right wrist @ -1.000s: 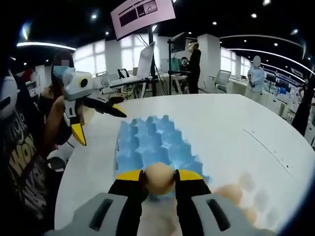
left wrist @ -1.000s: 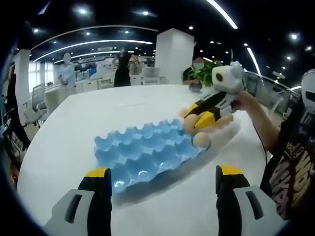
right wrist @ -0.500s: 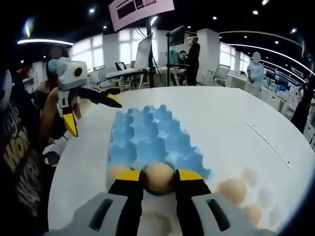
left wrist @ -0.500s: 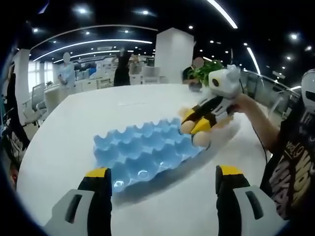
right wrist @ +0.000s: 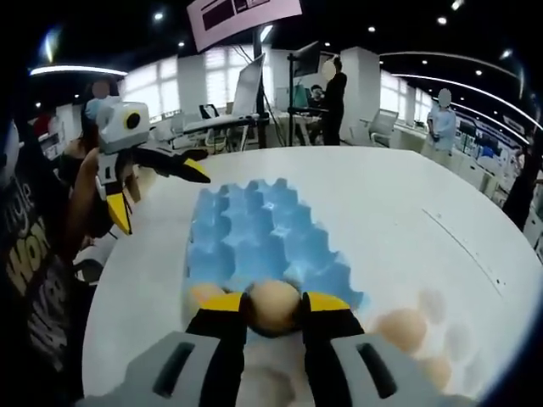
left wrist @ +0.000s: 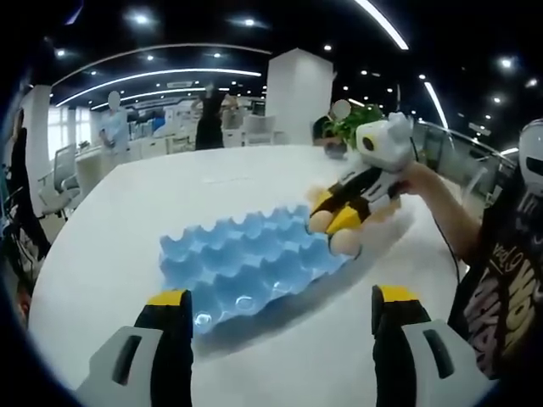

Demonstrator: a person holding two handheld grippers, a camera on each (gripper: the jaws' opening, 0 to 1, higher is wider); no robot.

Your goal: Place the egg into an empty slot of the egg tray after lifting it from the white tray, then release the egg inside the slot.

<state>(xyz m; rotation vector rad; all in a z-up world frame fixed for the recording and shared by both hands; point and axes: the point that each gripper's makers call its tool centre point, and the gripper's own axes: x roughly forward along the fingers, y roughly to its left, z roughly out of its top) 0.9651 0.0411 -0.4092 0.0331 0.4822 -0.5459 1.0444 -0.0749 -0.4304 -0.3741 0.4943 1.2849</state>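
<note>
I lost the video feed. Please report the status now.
Right tongs shut on egg, at near edge of blue egg tray. Left tongs open, empty. Slots ahead empty.

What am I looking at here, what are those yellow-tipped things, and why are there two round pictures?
A person holds a two-jaw tool in each hand, and a fisheye camera rides on each, so you get one round picture per hand. In the left gripper view, the left tool stands open and holds nothing, low over a white table. In the right gripper view, the right tool is shut on an egg at the near edge of a blue egg tray, whose visible slots look empty. A few more eggs lie just beside it, on a pale tray that is hard to make out. People and desks fill the office behind.
</note>
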